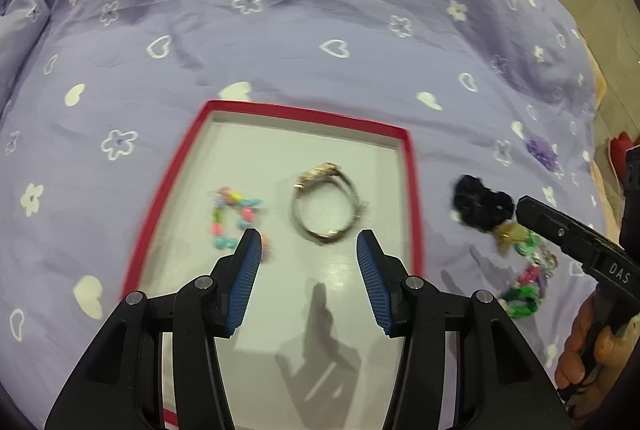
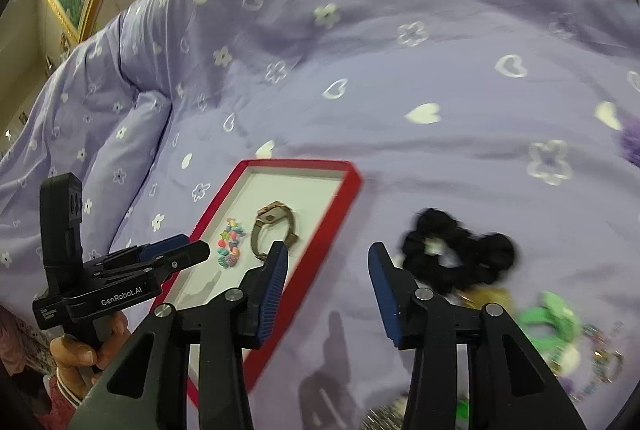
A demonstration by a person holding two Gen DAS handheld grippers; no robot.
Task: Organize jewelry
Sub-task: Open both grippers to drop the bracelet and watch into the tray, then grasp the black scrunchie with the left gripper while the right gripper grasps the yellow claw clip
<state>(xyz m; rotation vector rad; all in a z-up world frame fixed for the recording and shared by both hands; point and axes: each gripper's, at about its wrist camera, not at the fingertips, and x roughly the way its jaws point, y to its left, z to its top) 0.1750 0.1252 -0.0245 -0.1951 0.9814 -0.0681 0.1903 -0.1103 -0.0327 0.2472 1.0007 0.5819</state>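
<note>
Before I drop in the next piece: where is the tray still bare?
The red-rimmed white tray is free along its far edge and near end. The colourful bead bracelet and metal watch fill its middle.

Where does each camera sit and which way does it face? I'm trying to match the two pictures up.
Left wrist: rides on the left gripper, angled down at the red tray; its own open fingers show, plus the right gripper and hand at right.
Right wrist: rides on the right gripper, angled down at the purple bedspread beside the tray; its open fingers show, plus the left gripper and hand.
Shared: the tray, the bead bracelet, the watch, the black scrunchie.
</note>
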